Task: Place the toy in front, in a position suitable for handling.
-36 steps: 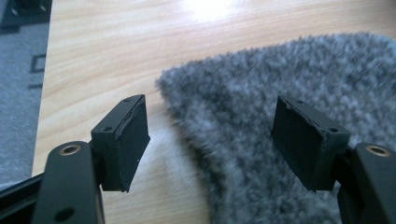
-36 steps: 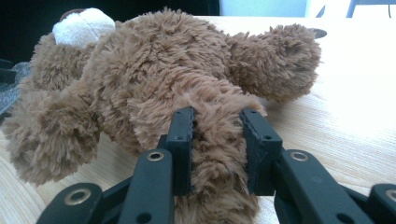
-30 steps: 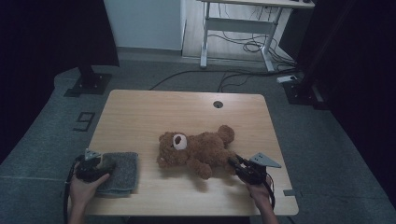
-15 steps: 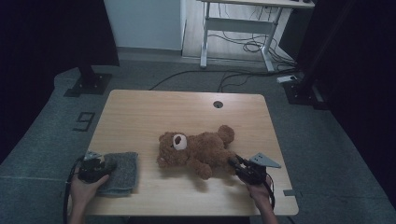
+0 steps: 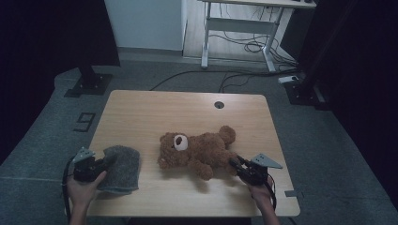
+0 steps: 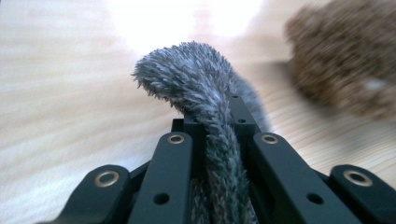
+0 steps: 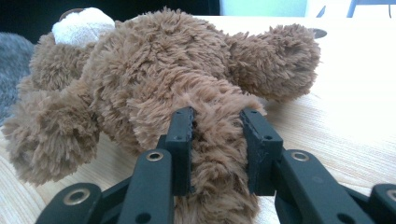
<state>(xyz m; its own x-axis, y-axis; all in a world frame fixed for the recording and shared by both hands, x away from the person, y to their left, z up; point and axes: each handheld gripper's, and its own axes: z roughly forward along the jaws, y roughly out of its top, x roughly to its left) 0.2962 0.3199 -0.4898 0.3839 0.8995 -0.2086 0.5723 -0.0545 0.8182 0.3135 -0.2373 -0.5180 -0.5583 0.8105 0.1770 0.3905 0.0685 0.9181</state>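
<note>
Left gripper (image 5: 99, 164) low at table's (image 5: 141, 112) near-left corner, jaws clamped on grey cloth (image 6: 205, 102) edge; right gripper (image 5: 235, 164) low at near-right, pointing left, jaws closed around teddy bear's (image 5: 199, 149) leg; bear lies mid-table, cloth just left of it.

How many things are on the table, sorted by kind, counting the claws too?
Stuffed toys: 1, the brown teddy bear
Cloths: 1, the grey fuzzy cloth
Claws: 2, the left claw shut on the cloth, the right claw shut on one of the bear's limbs
Total: 4
</note>
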